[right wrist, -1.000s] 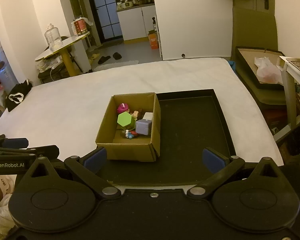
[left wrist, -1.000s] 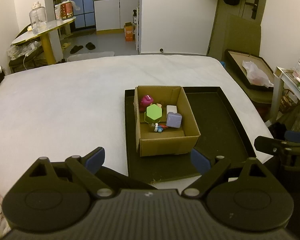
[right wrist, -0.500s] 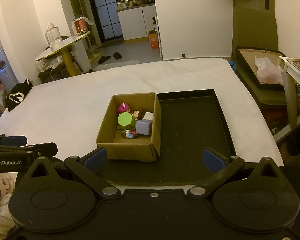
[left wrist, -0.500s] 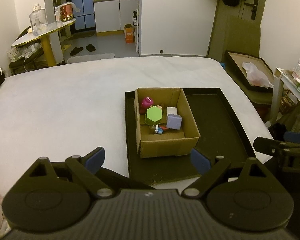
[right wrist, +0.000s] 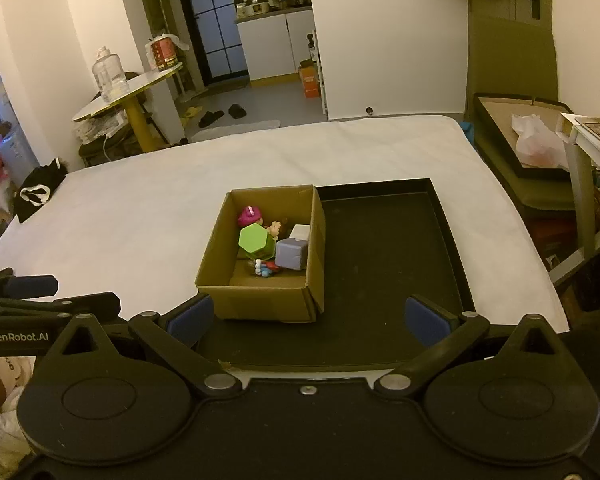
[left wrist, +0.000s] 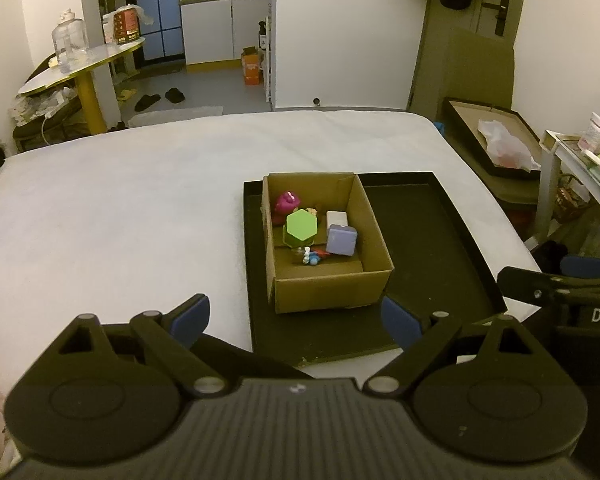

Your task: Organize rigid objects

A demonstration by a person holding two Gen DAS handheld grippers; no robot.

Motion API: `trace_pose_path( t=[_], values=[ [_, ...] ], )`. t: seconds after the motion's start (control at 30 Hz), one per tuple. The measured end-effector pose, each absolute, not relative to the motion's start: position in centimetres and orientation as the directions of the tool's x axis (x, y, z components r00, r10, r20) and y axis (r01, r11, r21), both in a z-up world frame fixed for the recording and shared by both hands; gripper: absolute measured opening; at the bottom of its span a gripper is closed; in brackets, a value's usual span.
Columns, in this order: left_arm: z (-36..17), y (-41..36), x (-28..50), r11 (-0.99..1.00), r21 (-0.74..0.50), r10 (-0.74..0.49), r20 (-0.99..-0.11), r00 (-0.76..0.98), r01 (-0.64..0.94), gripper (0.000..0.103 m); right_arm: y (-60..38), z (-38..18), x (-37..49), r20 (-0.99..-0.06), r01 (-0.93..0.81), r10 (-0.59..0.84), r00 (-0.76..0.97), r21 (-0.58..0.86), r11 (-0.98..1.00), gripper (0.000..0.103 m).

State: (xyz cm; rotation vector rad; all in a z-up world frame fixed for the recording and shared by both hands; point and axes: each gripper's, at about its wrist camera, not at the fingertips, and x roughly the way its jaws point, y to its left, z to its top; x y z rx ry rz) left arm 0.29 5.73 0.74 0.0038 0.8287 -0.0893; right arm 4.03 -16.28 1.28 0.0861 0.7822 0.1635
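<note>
While both tools, left [left wrist: 294, 322] and right [right wrist: 307, 316], hang wide open and empty, a brown box [right wrist: 260, 302] sits in a black tray [right wrist: 384, 280] on the white bed [right wrist: 140, 216]. Inside are a green block [right wrist: 254, 239], a purple cube [right wrist: 292, 253] and small toys.

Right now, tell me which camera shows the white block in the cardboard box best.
The left wrist view: the white block shows its top and front face clear of the cardboard box walls. In the right wrist view the white block is partly hidden behind the purple cube and the box's right wall.
</note>
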Motion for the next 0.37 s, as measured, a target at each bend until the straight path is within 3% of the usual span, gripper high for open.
trace_pose_path(
  t=[0.37],
  values=[
    [0.0,4.5,1.0,0.991,-0.025,-0.104,-0.745,0.659,0.128,0.092,-16.4,0.9,4.6,-0.706,-0.103,0.175,0.687,0.143,0.984,0.103]
  ],
)
